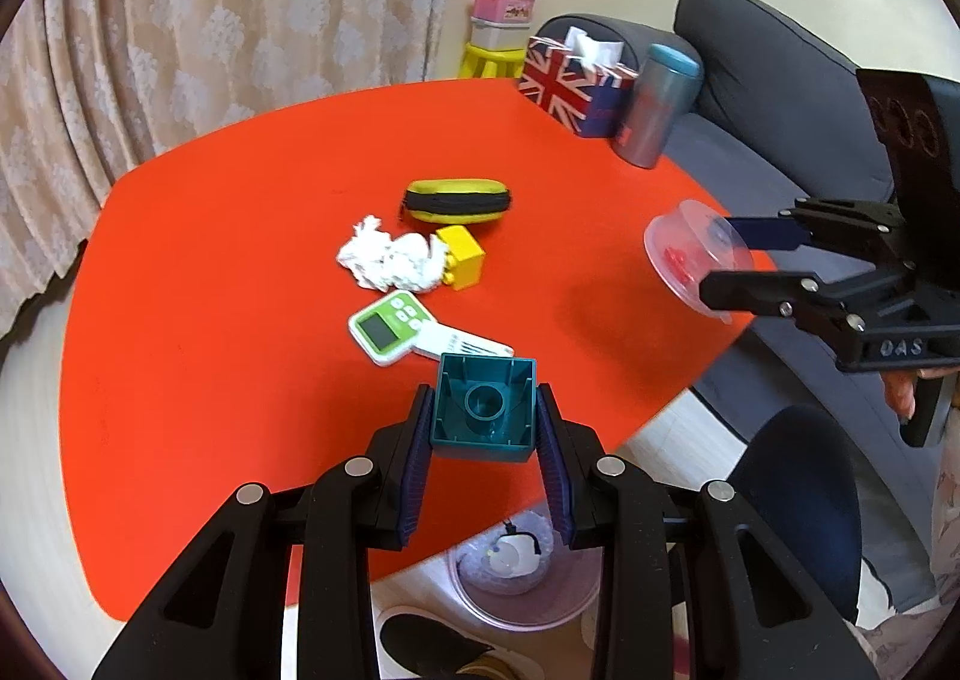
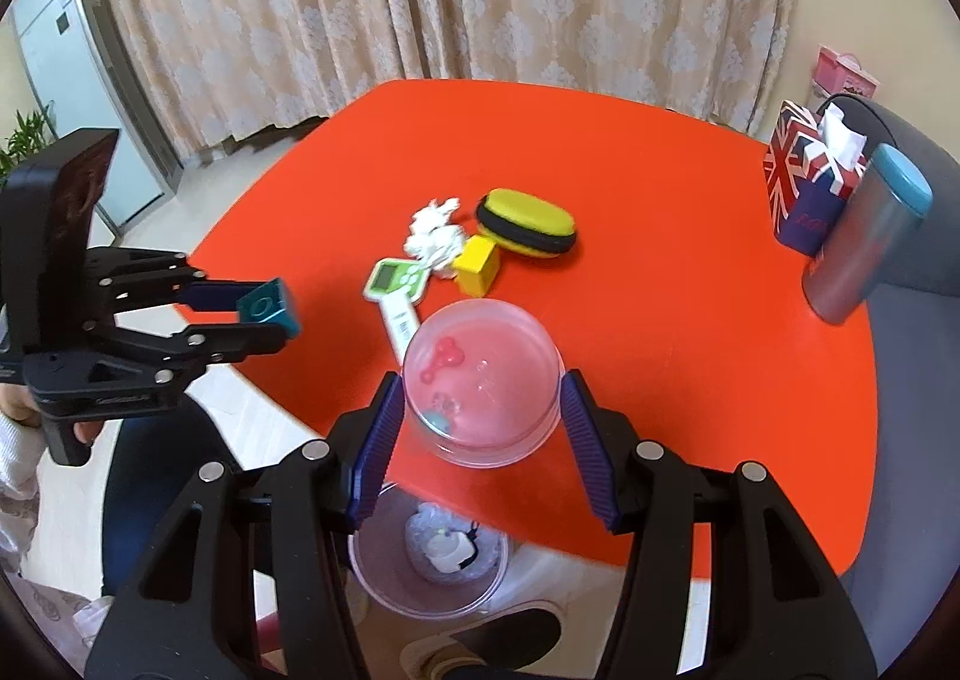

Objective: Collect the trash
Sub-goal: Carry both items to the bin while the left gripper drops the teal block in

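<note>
Two grippers are loaded at once, both hanging near the front edge of the red table (image 1: 240, 260). The left gripper (image 1: 483, 416) has its jaws partly closed on a teal hollow block (image 1: 483, 410), pads pressed flat against two opposite walls, open underside facing the camera. The right gripper (image 2: 480, 404) has its jaws set wider, clamped across a clear plastic dome cup (image 2: 480, 386) with small pink and blue bits inside.

Below the table's front edge, on the floor, stands a clear pink-tinted bin (image 2: 429, 566) with some rubbish already in it; it sits roughly under both grippers. Toward the table's middle lie a crumpled white tissue (image 1: 387, 257), touching a yellow block (image 1: 462, 260), with a yellow-and-black zip pouch (image 1: 457, 200) just behind them and a green-and-white timer (image 1: 393, 329) nearer the front.

Risks, as I judge them: the cup is smooth, rounded and thin, so it may slip or pop sideways out of the pads, or buckle if squeezed harder. The bin's mouth looks narrow for two hands, so the grippers could knock together or drop wide of it onto the floor. The block may well be a toy rather than trash.
</note>
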